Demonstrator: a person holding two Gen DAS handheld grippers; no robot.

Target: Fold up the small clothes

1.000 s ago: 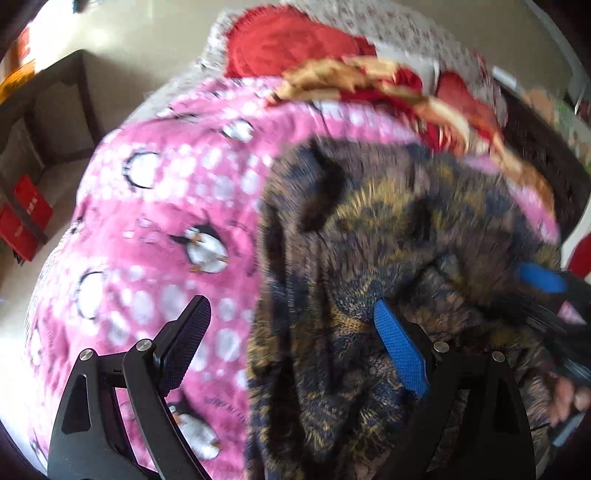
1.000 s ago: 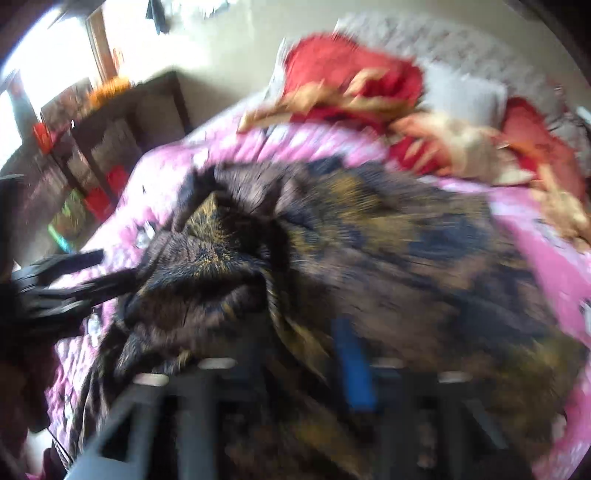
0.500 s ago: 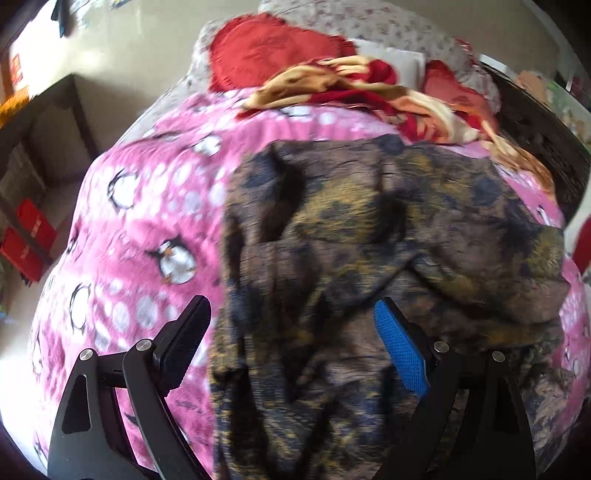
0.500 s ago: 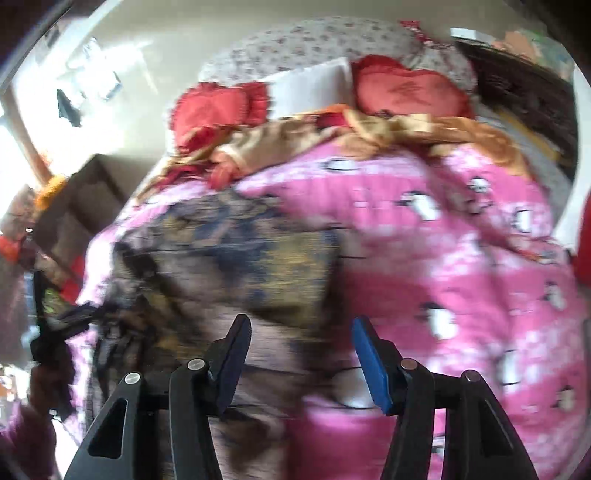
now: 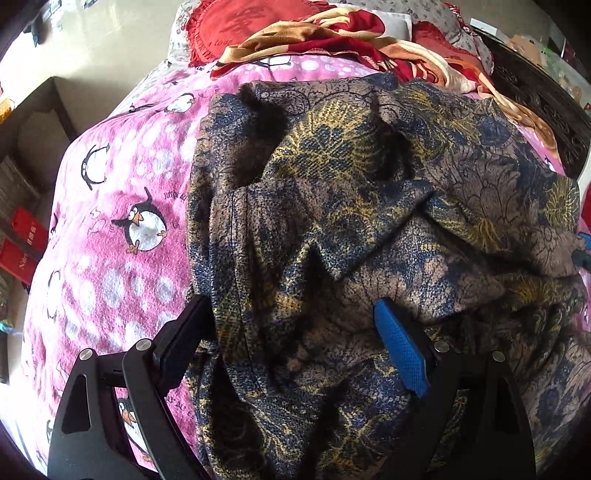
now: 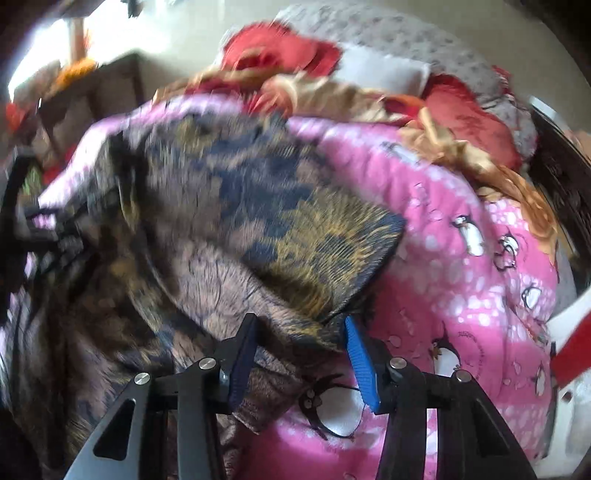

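A brown, navy and gold patterned garment [image 5: 351,229] lies rumpled on a pink penguin blanket [image 5: 122,229]. My left gripper [image 5: 291,343] is open, its jaws straddling the garment's near left part. In the right wrist view the same garment [image 6: 207,229] shows blurred, with a folded corner at its right. My right gripper [image 6: 299,354] is open, its jaws on either side of the garment's near right edge, over the blanket [image 6: 461,266]. The left gripper shows as a dark shape at the left edge of the right wrist view [image 6: 22,229].
Red cushions [image 5: 251,26] and a red and gold cloth [image 5: 332,40] are piled at the head of the bed. A dark carved bed frame [image 5: 546,107] runs along the right. Shelving with red boxes [image 5: 22,240] stands left of the bed.
My right gripper let go of the garment, swung out right, and has come back to its near right edge. My left gripper moved closer in over the garment's left part.
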